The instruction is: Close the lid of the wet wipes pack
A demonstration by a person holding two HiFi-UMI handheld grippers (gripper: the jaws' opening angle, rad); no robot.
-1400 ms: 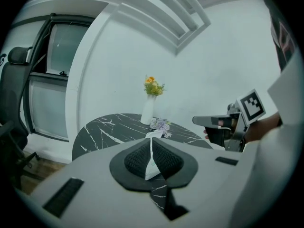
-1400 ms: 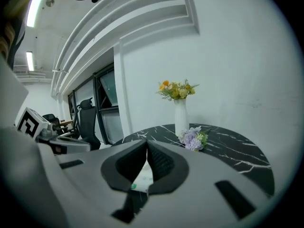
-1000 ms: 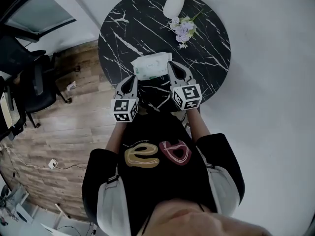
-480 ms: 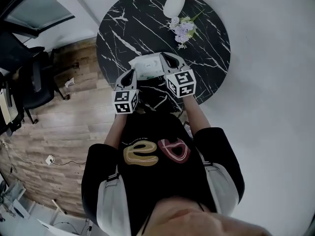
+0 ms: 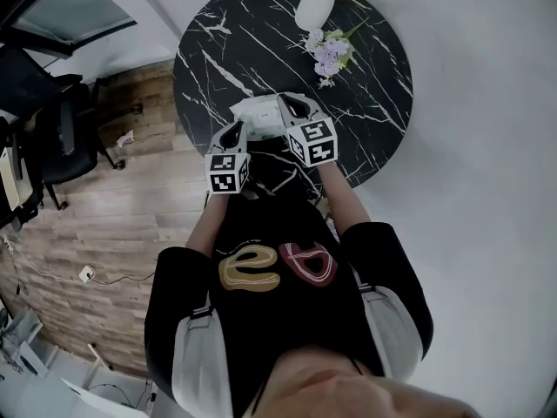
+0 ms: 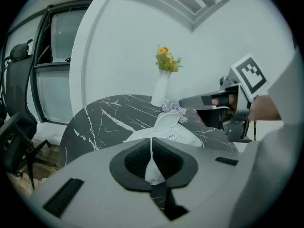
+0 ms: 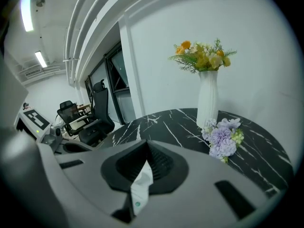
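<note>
A white wet wipes pack (image 5: 258, 114) lies on the round black marble table (image 5: 374, 103), near its front edge. In the left gripper view the wet wipes pack (image 6: 166, 137) has its lid flap (image 6: 167, 121) standing up. My left gripper (image 5: 237, 131) is shut and empty, just short of the pack's near left corner. My right gripper (image 5: 290, 104) is also shut and hovers over the pack's right end, seen as the right gripper (image 6: 190, 101) above and right of the flap. Between the right jaws a strip of the pack (image 7: 138, 189) shows below.
A white vase (image 5: 315, 7) with yellow flowers stands at the table's far edge, with a purple flower bunch (image 5: 329, 55) lying in front of it. A black office chair (image 5: 52, 138) stands on the wooden floor at the left.
Both grippers have moved forward toward the pack. The right gripper has shifted left and now covers the pack's right end.
</note>
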